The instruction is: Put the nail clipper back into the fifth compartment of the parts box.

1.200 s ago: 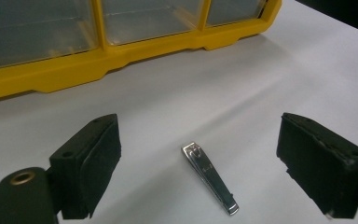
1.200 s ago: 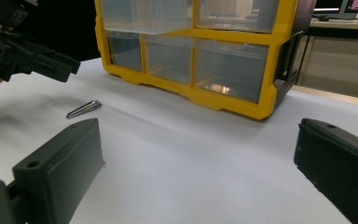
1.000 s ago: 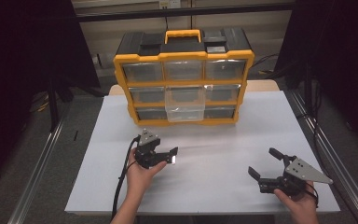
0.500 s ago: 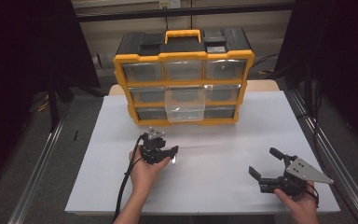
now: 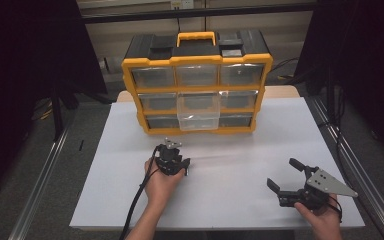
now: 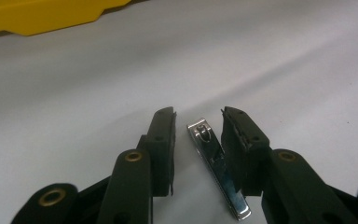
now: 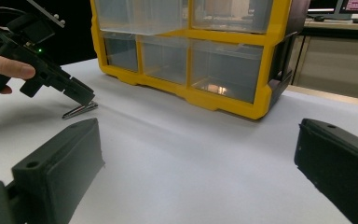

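A small metal nail clipper [image 6: 214, 172] lies flat on the white table, also visible as a silver sliver [image 7: 80, 110] in the right gripper view. My left gripper [image 6: 198, 114] points down over it; its jaws have just been closing with the clipper between them. The right-hand pad touches the clipper, while a gap remains at the left-hand pad. From above, the left gripper [image 5: 177, 169] sits mid-table in front of the organizer. My right gripper [image 5: 281, 173] rests near the front right, open wide with nothing between its jaws [image 7: 198, 135].
A yellow and black drawer organizer [image 5: 197, 60] stands at the back of the white table [image 5: 230, 210]. Its lower middle clear drawer [image 5: 197, 114] is pulled out toward me. Metal rails run along both table sides.
The left gripper has shifted a little toward the clipper and tipped down over it, and its jaws have narrowed around it. The right gripper has stayed put.
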`<state>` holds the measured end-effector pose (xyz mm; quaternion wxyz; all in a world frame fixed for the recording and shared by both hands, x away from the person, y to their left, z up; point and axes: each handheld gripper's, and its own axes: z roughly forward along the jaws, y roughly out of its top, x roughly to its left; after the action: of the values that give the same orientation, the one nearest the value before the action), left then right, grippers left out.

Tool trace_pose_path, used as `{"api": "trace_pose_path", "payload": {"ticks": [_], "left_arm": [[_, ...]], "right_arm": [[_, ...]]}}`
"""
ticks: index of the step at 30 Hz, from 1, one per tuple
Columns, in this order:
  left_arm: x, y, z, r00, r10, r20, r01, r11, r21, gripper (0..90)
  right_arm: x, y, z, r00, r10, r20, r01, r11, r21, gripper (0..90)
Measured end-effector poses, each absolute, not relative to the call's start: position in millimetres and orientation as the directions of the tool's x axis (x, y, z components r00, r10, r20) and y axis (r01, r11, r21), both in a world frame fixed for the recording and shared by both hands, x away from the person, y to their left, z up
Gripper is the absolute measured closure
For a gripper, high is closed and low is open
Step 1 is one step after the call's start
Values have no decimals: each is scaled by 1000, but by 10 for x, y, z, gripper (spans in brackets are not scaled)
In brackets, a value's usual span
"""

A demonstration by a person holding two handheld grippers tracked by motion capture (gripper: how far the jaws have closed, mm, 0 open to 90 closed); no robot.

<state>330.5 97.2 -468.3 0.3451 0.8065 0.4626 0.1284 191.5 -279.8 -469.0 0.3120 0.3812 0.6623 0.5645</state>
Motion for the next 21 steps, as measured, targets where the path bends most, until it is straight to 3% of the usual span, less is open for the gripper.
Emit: {"api": "trace_pose_path", "payload": {"ticks": [12, 17, 21], "left_arm": [[3315, 891, -4753, 550, 827, -117, 665, -348, 661, 673], [3302, 843, -4756, 519, 852, -73, 663, -347, 663, 736], [3308, 847, -4750, 509, 856, -89, 678, -335, 655, 777]], "right_arm": [[1916, -2795, -4691, -514, 858, 15, 151, 73, 986, 3], [1909, -2796, -4686, -510, 860, 15, 153, 74, 985, 4], [1914, -2797, -4683, -511, 860, 10, 148, 76, 986, 5]]}}
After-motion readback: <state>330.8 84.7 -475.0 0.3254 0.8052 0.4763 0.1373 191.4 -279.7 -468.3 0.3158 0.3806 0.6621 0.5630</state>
